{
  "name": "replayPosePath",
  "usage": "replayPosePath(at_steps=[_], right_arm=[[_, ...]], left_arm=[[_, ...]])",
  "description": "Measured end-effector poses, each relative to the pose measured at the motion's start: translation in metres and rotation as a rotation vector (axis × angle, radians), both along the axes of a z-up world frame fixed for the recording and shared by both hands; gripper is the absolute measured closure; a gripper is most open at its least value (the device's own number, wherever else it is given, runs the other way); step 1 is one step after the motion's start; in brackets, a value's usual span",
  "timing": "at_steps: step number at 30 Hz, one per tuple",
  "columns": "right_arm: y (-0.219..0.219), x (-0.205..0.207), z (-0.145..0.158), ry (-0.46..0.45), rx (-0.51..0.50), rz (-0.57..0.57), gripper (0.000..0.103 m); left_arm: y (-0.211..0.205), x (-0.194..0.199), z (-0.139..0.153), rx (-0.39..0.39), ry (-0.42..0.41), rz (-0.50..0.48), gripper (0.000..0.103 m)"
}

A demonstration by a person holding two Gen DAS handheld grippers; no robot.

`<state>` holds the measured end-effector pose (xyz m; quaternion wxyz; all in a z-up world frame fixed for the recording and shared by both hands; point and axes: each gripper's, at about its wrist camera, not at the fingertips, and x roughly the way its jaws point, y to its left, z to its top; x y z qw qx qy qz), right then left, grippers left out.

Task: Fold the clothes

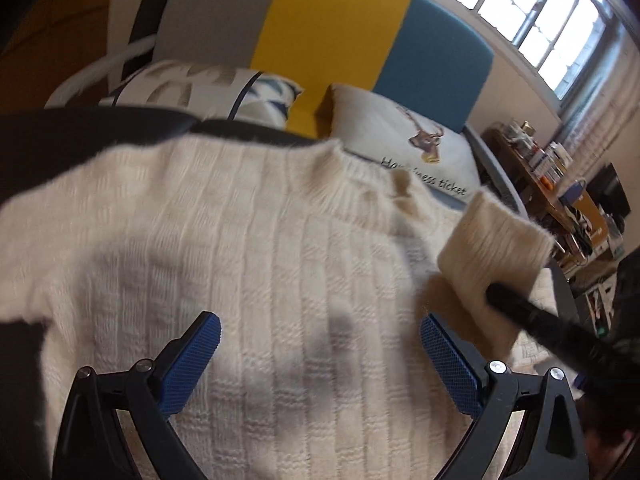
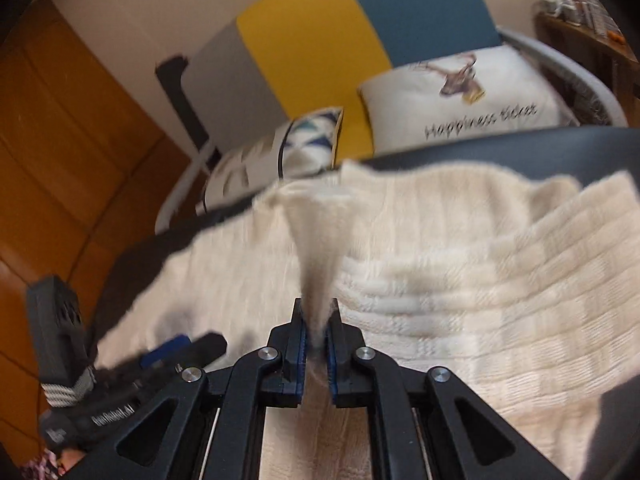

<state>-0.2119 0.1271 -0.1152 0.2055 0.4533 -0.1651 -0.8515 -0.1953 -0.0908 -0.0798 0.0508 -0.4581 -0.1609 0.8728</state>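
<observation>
Your left gripper [image 1: 320, 344] hangs over the cream sweater [image 1: 248, 264], its blue pads [image 1: 448, 364] spread wide with nothing between them; only knit shows in the gap. The sweater lies spread on a dark surface [image 1: 80, 136], filling the middle of the left wrist view, its collar toward 12 o'clock.

Your right gripper [image 2: 316, 332] is pinching the sweater's cuff [image 2: 316, 248]: the pads are nearly together with the cloth pressed between them, and the cuff fans out from them toward 12 o'clock. In the left wrist view that same cuff [image 1: 492, 248] stands lifted at 3 o'clock, with a black finger of the right gripper [image 1: 516, 304] coming in from 4 o'clock. In the right wrist view the sleeve [image 2: 540, 256] runs off toward 2 o'clock across the body of the sweater, and your left gripper [image 2: 176, 348] shows at 8 o'clock.

Beyond the sweater, at 12 o'clock, is a sofa [image 1: 332, 24] in grey, yellow and blue, with a deer cushion [image 1: 404, 140] and a patterned cushion [image 1: 208, 92]. Both views are blurred.
</observation>
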Motion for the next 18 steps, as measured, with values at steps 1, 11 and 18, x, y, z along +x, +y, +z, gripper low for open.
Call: replayPosePath(at_steps=[1,11,18], right_arm=[[-0.005,0.001,-0.008,-0.01,0.018,0.022,0.089],[0.03,0.087,0.006,0.094,0.054,-0.028,0.081],[0.063,0.109,-0.023,0.003,-0.007,-0.125,0.081]], left_arm=[[-0.001,0.001,-0.005,0.003,-0.01,0.003,0.002],[0.02,0.013,-0.004,0.007,0.011,-0.077,0.002],[0.047,0.014,-0.003,0.036,-0.006,-0.064,0.002]])
